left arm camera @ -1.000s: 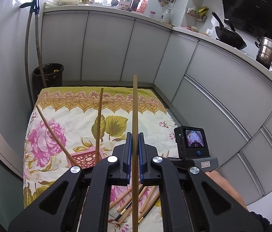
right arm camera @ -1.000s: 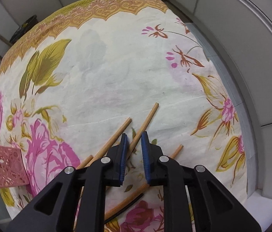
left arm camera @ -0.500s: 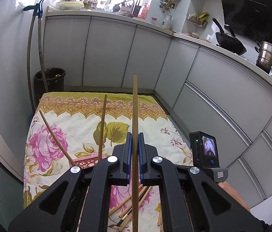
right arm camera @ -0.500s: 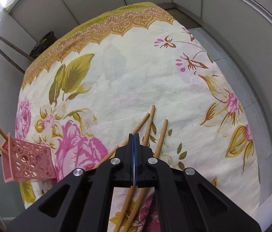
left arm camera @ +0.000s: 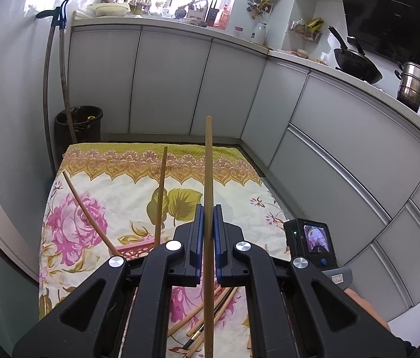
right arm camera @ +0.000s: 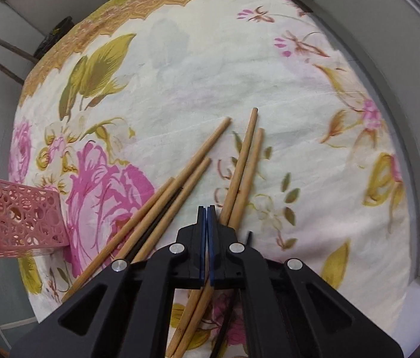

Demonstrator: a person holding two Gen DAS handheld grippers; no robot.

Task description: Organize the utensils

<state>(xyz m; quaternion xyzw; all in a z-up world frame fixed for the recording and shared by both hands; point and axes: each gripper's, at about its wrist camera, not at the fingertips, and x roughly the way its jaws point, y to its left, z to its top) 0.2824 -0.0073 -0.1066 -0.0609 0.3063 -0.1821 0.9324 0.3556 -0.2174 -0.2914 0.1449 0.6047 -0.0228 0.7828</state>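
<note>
while one chopstick point(left arm camera: 208, 179) sits clamped, two lean in the pink holder point(right arm camera: 25, 223).

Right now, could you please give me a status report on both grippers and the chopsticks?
Left gripper shut on chopstick. Right gripper shut over loose chopsticks. Pink holder beside pile, nothing blocking.
</note>
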